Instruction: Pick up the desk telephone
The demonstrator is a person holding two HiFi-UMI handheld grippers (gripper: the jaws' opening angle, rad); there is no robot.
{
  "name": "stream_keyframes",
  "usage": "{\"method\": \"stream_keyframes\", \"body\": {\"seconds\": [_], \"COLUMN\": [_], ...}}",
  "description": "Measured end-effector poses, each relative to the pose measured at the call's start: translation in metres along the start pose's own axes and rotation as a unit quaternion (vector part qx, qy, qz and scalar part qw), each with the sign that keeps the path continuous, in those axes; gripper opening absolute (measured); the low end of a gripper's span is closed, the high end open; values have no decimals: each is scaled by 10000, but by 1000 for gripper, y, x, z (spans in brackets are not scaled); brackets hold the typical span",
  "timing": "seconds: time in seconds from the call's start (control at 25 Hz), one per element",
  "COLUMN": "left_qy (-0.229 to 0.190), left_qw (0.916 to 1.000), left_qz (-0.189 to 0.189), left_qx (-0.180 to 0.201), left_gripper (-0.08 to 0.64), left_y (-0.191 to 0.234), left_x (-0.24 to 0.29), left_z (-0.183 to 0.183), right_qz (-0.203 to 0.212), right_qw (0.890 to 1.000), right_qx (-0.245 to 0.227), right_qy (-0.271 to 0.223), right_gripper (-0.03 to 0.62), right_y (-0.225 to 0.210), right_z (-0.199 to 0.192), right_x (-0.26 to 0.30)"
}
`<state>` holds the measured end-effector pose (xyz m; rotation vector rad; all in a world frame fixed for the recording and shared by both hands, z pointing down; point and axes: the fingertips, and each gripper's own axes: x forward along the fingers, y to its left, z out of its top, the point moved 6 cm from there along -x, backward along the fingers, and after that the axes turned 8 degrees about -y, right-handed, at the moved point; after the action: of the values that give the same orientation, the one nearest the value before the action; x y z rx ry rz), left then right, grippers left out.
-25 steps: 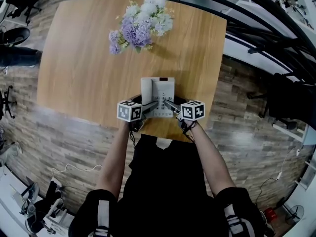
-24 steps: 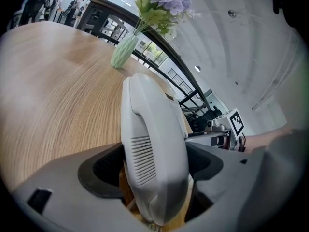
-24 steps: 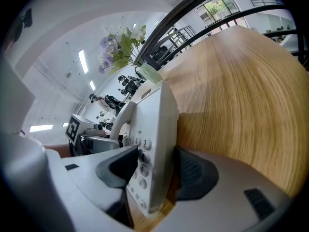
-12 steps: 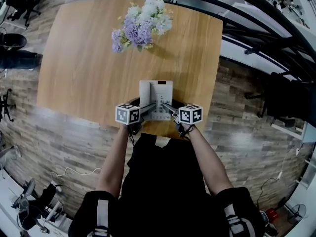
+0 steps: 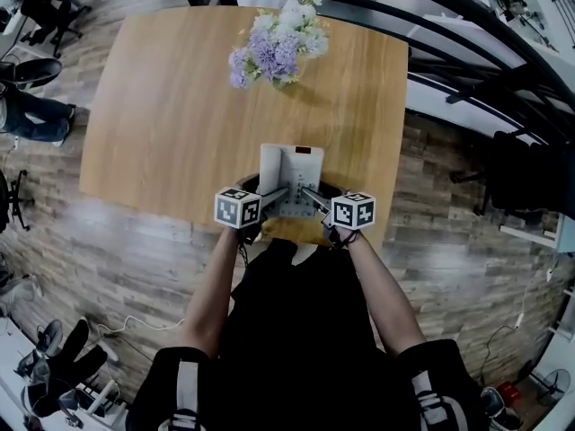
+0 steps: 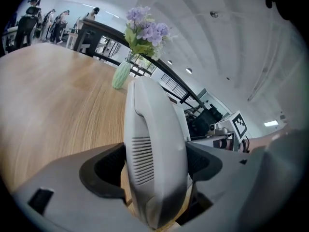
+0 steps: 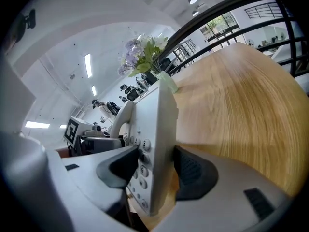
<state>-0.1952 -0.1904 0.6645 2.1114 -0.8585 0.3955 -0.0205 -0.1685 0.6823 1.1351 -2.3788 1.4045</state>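
Observation:
The white desk telephone (image 5: pixel 289 171) is at the near edge of the wooden table (image 5: pixel 162 106), handset on its left side. My left gripper (image 5: pixel 277 194) is shut on the handset side; in the left gripper view both jaws press the ribbed handset (image 6: pixel 154 149). My right gripper (image 5: pixel 310 196) is shut on the keypad side. In the right gripper view, the telephone's right edge (image 7: pixel 157 124) sits between that gripper's dark pads (image 7: pixel 195 173), number keys facing left. Whether the base touches the wood is unclear.
A pale green vase of lilac and white flowers (image 5: pixel 278 48) stands at the table's far side. Black railings (image 5: pixel 467 52) run along the right. Office chairs and a seated person's legs (image 5: pixel 31 106) are at the left, on the wood-plank floor.
Both grippers keep the same hold on the telephone at the table's near edge. The head view has shifted a little, so the flowers and table sit further right.

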Motion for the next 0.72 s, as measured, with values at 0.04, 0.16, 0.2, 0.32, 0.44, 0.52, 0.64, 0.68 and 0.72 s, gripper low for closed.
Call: {"method": "stream_keyframes", "body": {"seconds": [0.04,0.16,0.2,0.32,0.44,0.52,0.64,0.68,0.72], "left_qy": [5,15,12,6,-32,-112,-250,-285,-315], "left_qw": [10000,9999,9998,9997,9996,9994,9988,9986,9984], "left_qz": [-16,-62,-72,-95,-134,-131,-81,-58,-34], "left_qx": [42,141,170,225,258,306,406,441,475], "left_gripper": [393,393,393,393,393,393,393,393,393], "left_y": [1,0,1,1,-1,-6,-17,-21,-26], "left_x": [-4,-17,-20,-30,-37,-37,-36,-36,-37], "left_z": [0,-3,-3,-3,1,5,12,15,18], "right_qz": [-13,-33,-35,-40,-62,-45,31,66,102], "right_qw": [10000,9999,9999,9998,9996,9994,9988,9985,9982], "right_qx": [6,-2,-20,-56,-141,-225,-370,-428,-487], "right_qy": [-43,-130,-149,-184,-216,-251,-313,-330,-338], "right_gripper": [249,249,249,249,249,249,249,247,247], "right_y": [4,16,20,30,38,40,40,40,41], "right_z": [-3,-10,-11,-13,-11,-5,5,10,14], "right_x": [0,-1,0,0,-3,-7,-15,-18,-22]}}
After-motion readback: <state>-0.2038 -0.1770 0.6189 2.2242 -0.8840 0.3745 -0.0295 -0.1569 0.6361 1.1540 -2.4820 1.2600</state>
